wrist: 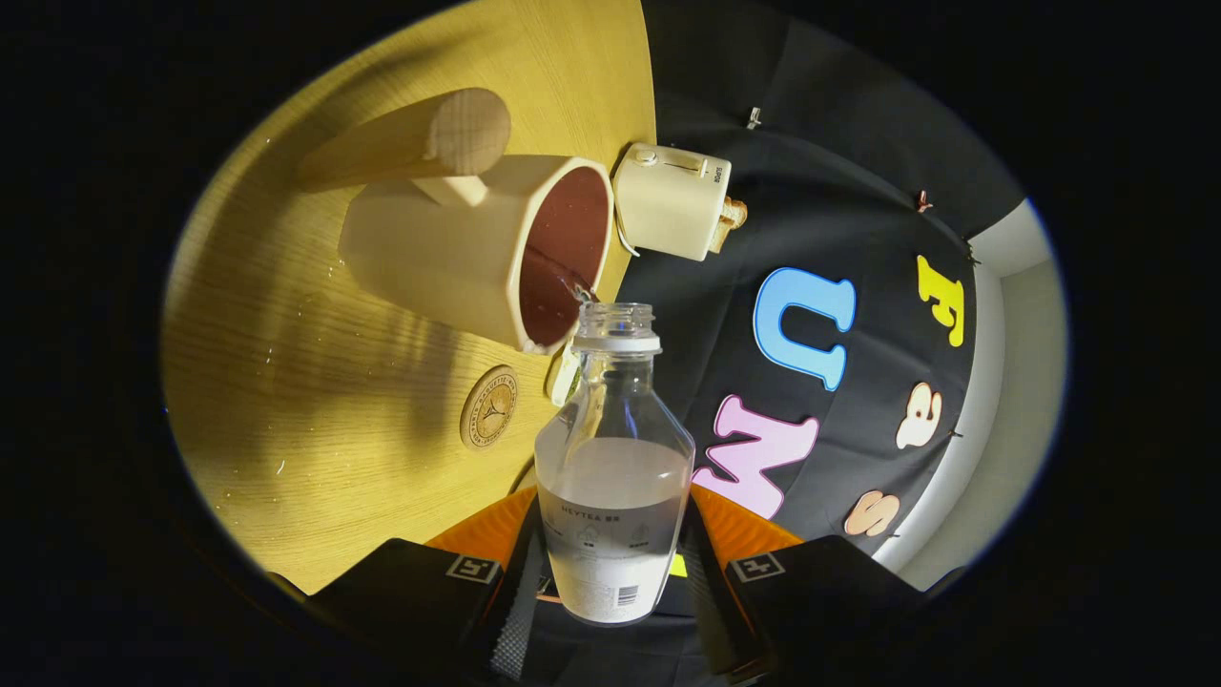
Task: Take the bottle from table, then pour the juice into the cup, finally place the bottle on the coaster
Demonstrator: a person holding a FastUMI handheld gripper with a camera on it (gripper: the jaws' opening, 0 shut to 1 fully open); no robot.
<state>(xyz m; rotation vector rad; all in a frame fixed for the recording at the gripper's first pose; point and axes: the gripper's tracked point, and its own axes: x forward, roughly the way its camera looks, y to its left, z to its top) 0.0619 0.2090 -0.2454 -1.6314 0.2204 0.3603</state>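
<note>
My gripper (611, 558) is shut on a clear uncapped bottle (613, 458), both fingers pressing its lower body. The whole view is tilted, and the bottle holds pale liquid up to about its middle. Its open mouth (616, 315) sits right at the rim of a cream cup (448, 253) with a dark red inside and a thick wooden handle (420, 141). A thin trickle shows between the mouth and the cup's rim. A round wooden coaster (488, 407) lies on the table just beside the cup's base, beyond my fingers.
The wooden table (315, 401) carries scattered water drops. A cream toaster (672, 200) with bread in it stands beyond the cup at the table's edge. A small white and green object (563, 377) peeks out behind the bottle's shoulder.
</note>
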